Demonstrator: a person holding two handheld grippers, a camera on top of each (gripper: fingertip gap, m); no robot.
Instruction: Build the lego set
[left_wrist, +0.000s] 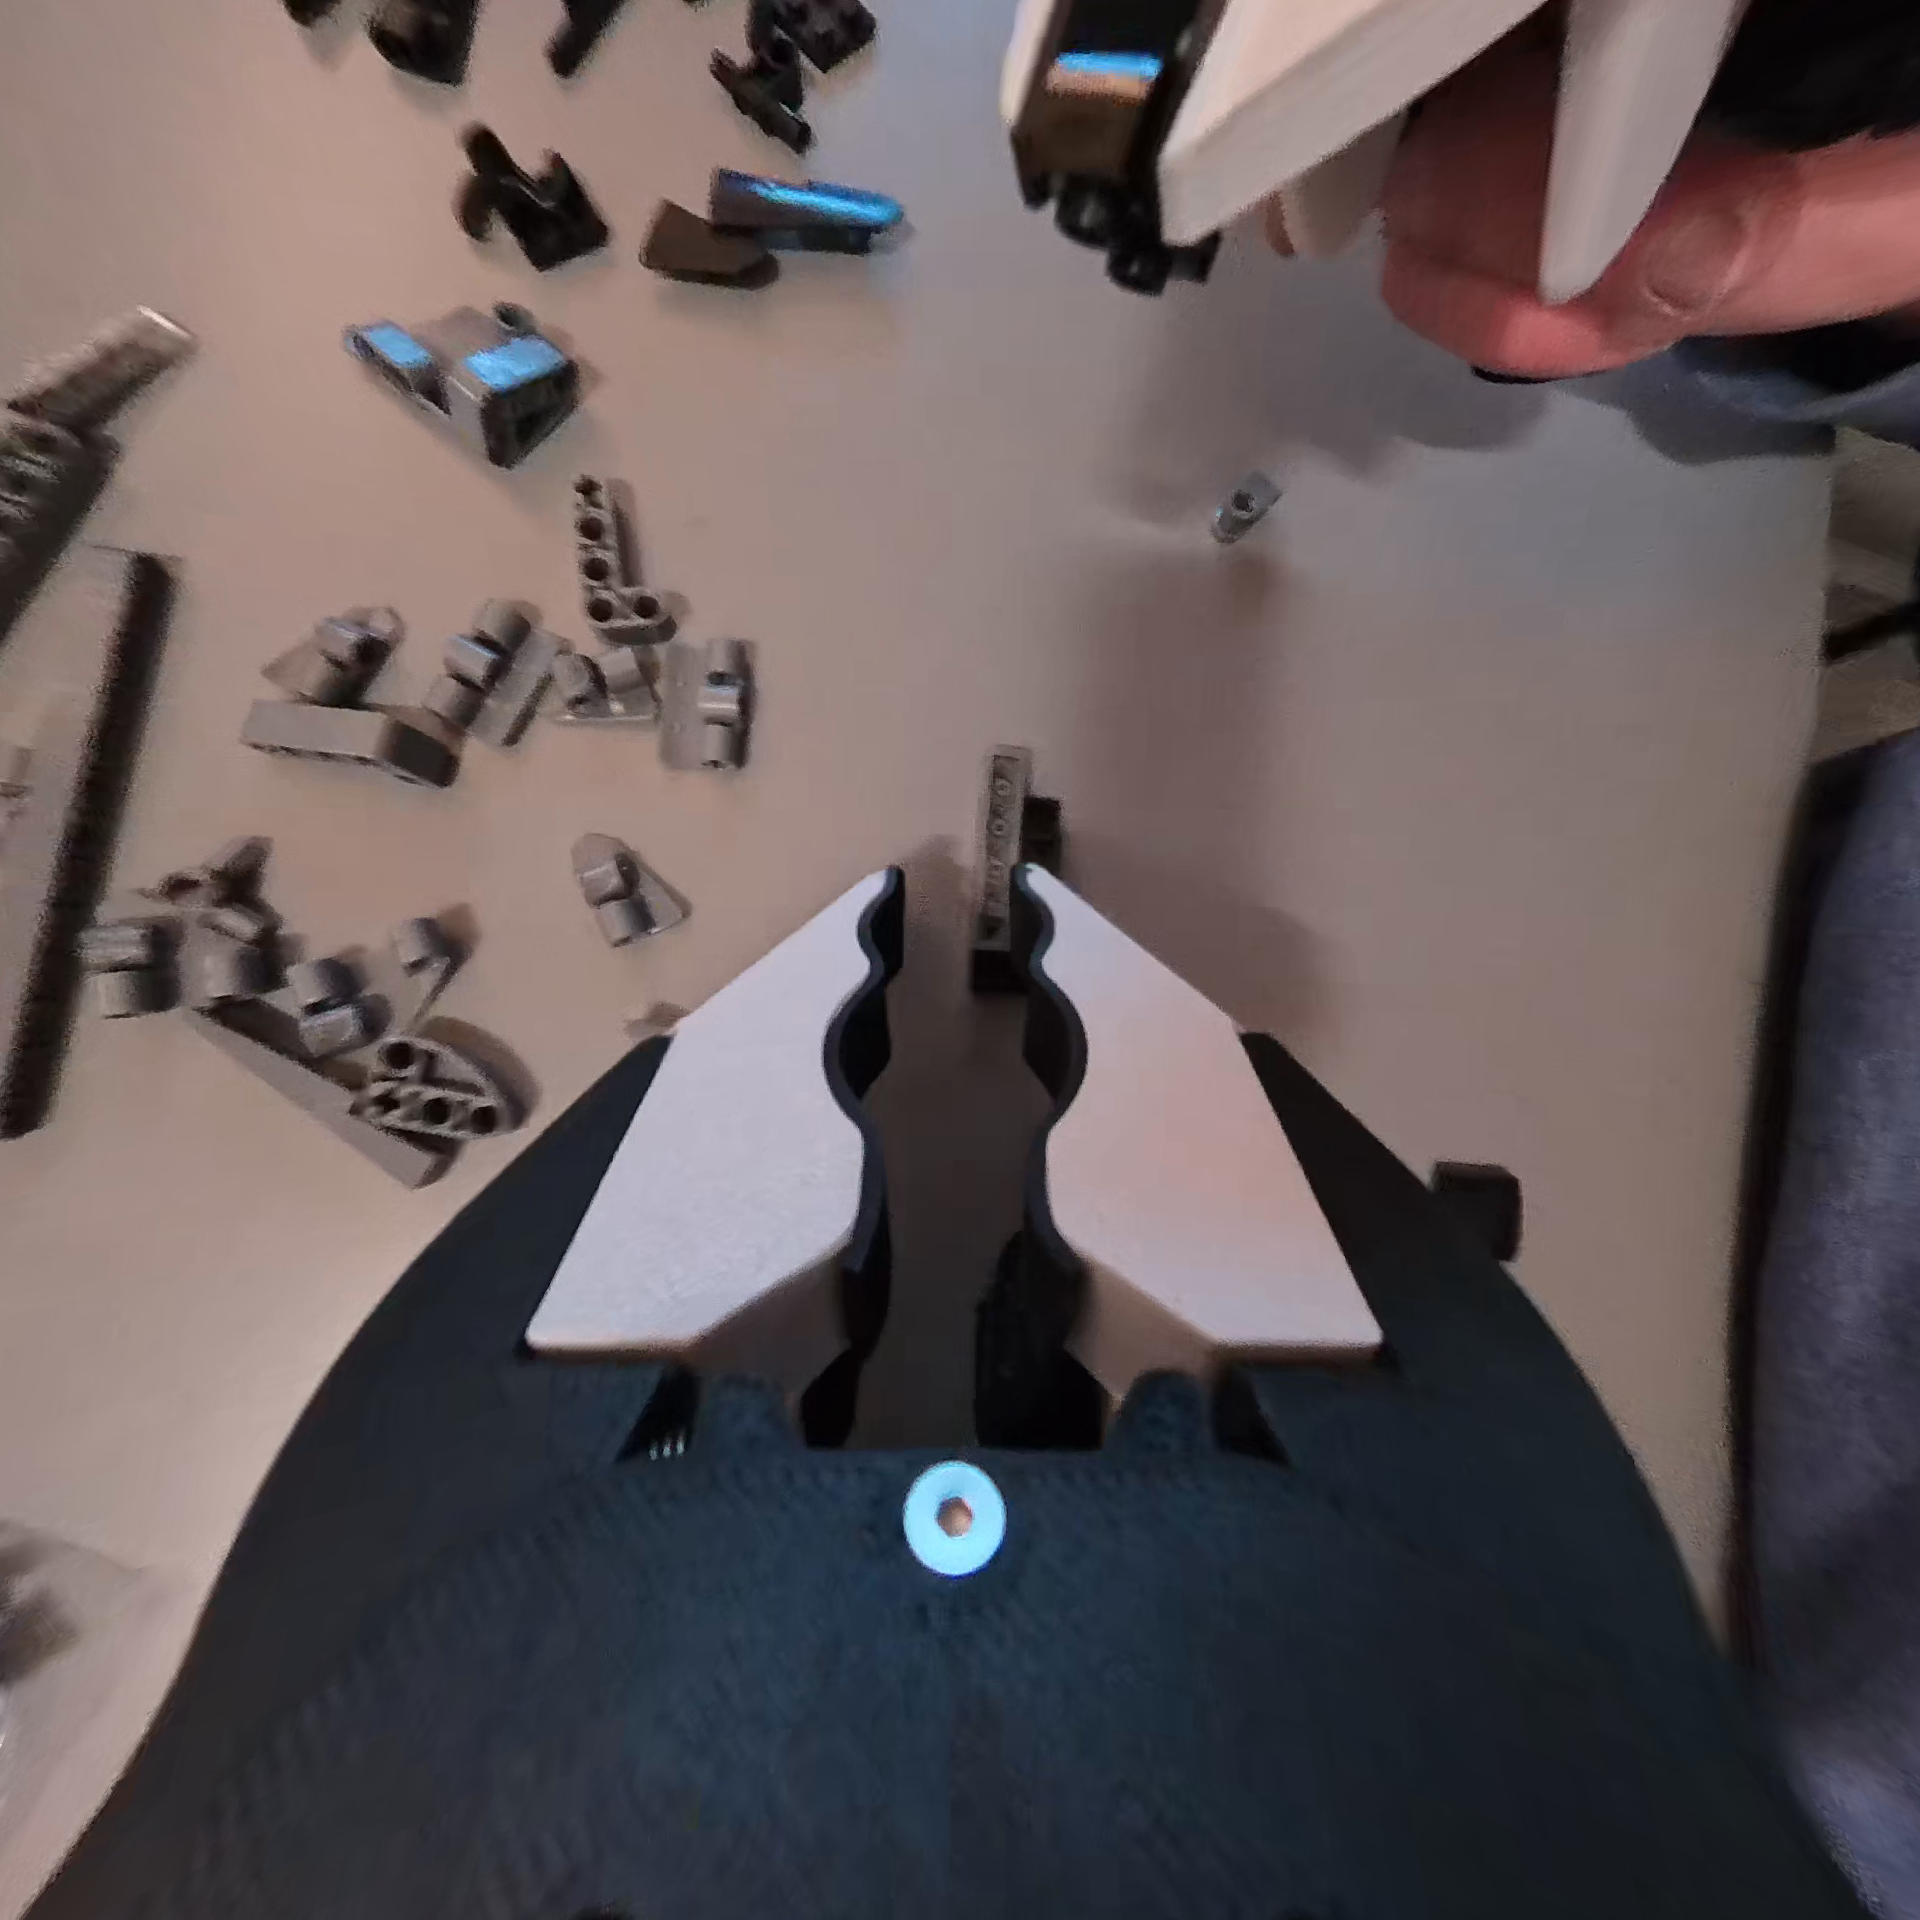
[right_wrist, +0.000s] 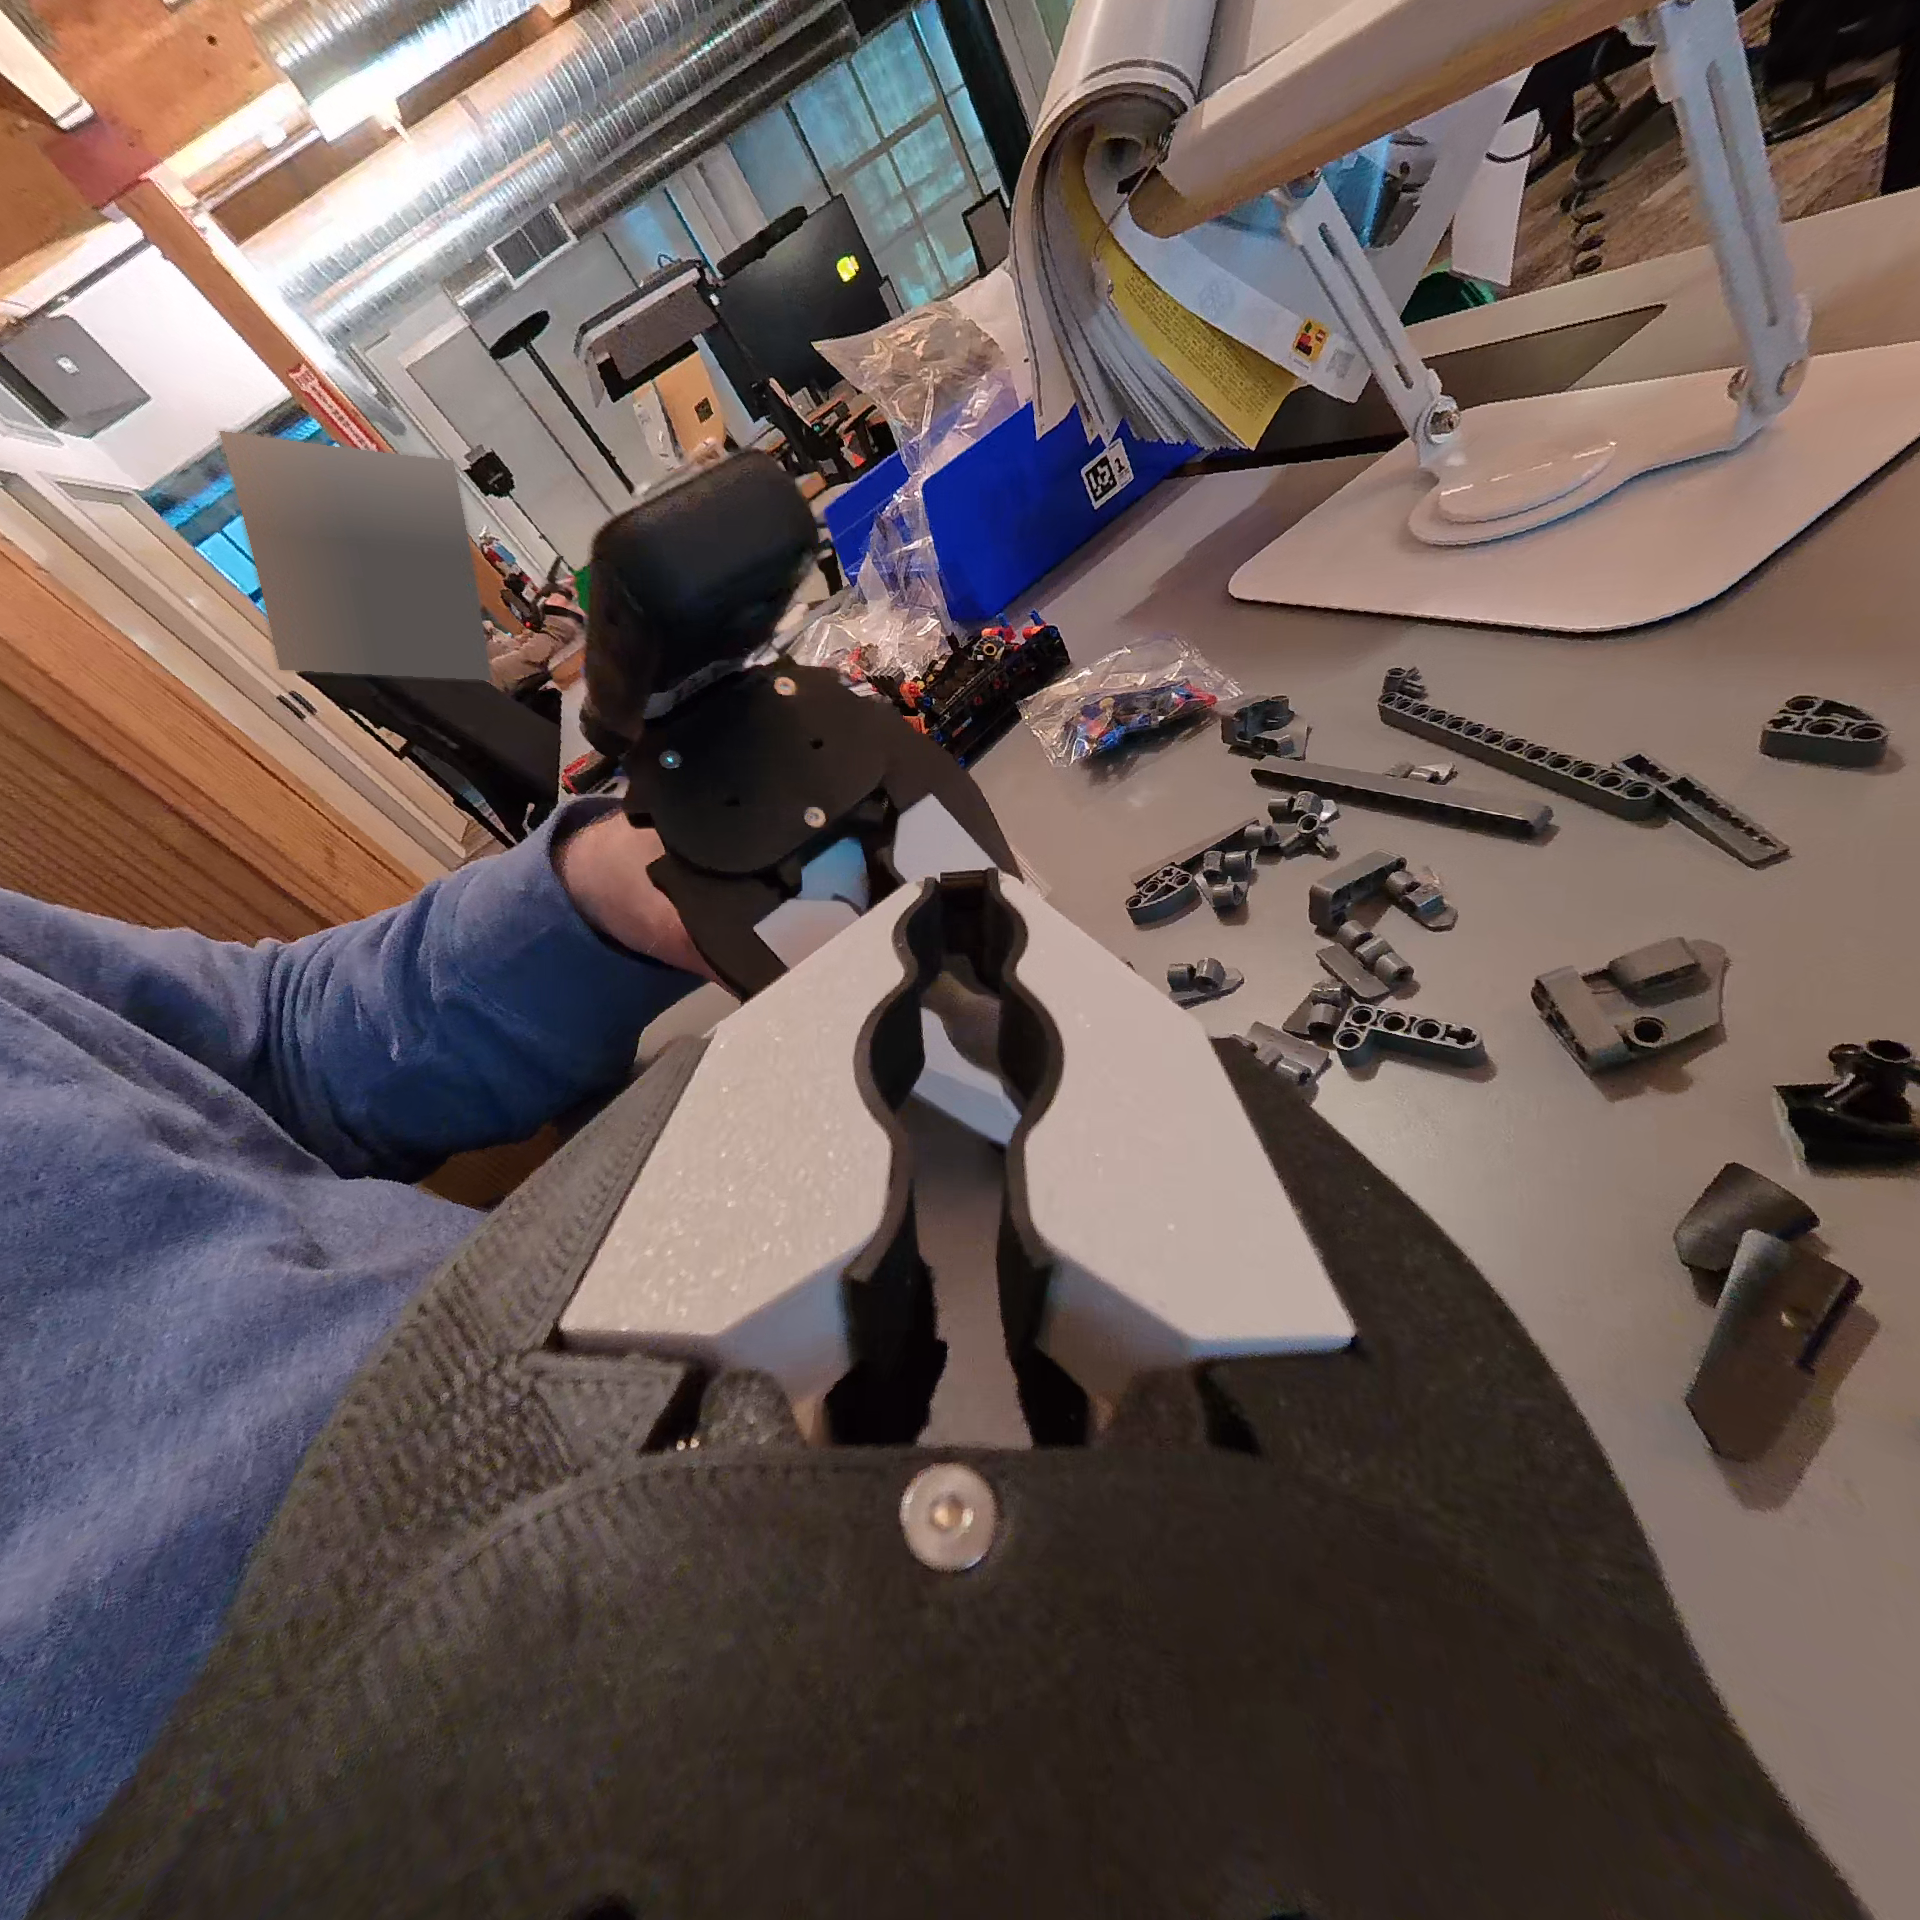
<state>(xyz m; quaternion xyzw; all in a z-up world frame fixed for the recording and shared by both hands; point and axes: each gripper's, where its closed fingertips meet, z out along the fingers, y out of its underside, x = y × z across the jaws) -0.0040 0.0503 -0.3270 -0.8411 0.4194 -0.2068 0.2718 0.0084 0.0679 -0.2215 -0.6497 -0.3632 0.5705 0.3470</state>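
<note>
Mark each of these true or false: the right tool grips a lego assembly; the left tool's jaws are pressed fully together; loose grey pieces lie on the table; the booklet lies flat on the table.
1. The right tool grips a black lego assembly. True.
2. The left tool has its jaws pressed fully together. False: a clear gap shows between them, and a thin grey beam stands at the tips.
3. Loose grey pieces lie on the table. True.
4. The booklet lies flat on the table. False: it hangs draped over the raised white stand.
</note>
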